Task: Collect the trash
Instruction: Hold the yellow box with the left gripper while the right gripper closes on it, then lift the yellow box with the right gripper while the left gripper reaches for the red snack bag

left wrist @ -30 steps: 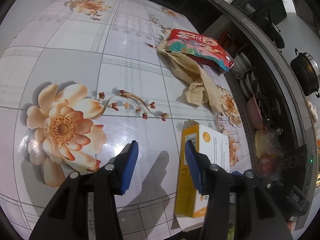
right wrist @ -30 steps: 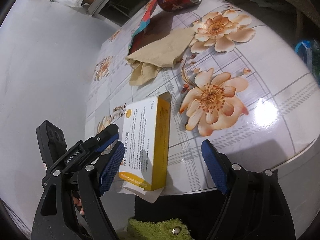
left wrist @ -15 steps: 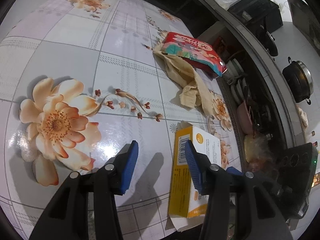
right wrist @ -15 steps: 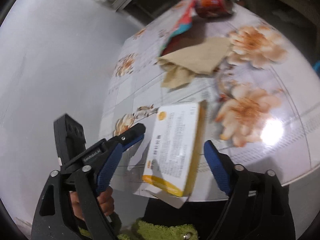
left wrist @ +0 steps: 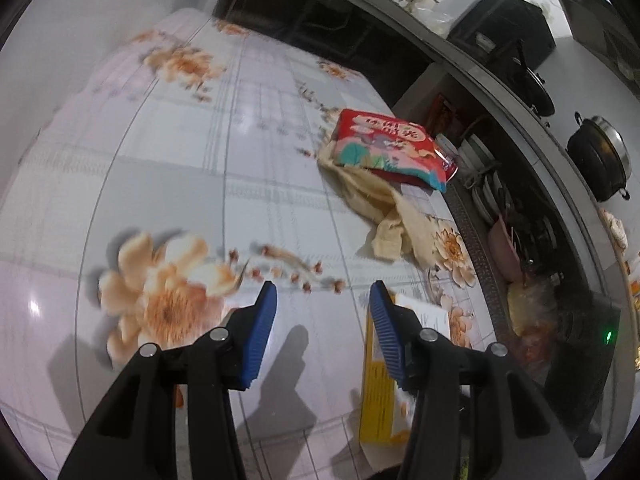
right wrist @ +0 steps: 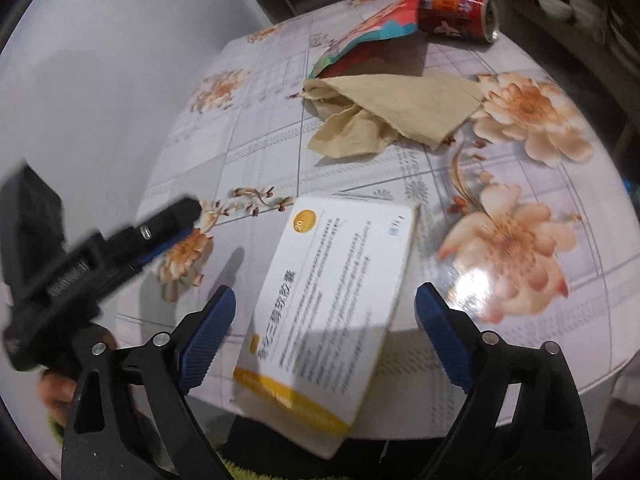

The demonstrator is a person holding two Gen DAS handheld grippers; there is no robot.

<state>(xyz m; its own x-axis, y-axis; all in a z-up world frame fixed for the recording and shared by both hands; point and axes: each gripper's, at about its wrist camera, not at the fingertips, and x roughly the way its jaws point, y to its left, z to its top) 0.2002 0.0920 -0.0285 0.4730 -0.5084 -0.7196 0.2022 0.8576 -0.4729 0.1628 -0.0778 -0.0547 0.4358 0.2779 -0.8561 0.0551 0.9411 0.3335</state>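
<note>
A white and yellow carton box [right wrist: 336, 288] lies flat at the near edge of the flowered table [right wrist: 260, 132], partly overhanging it. My right gripper [right wrist: 324, 340] straddles it with its jaws opening; the blue pads stand clear of both sides. My left gripper [left wrist: 322, 332] hovers open over bare tablecloth with nothing between its fingers, and the box [left wrist: 378, 392] is just right of its right finger. Farther back lie a crumpled beige napkin [right wrist: 400, 108], a red snack bag [right wrist: 368, 28] and a red can [right wrist: 456, 16] on its side. The napkin [left wrist: 384, 208] and bag [left wrist: 388, 148] also show in the left wrist view.
A kitchen counter with a black pot [left wrist: 600, 160] and shelves of dishes [left wrist: 488, 184] runs along the table's right side. A white wall stands on the left. The left gripper's black frame [right wrist: 80, 264] and a hand [right wrist: 56, 396] sit left of the box.
My right gripper's jaws have widened and it has shifted and rolled so the box now lies between its fingers. The left gripper has risen a little, with the box dropping lower in its view.
</note>
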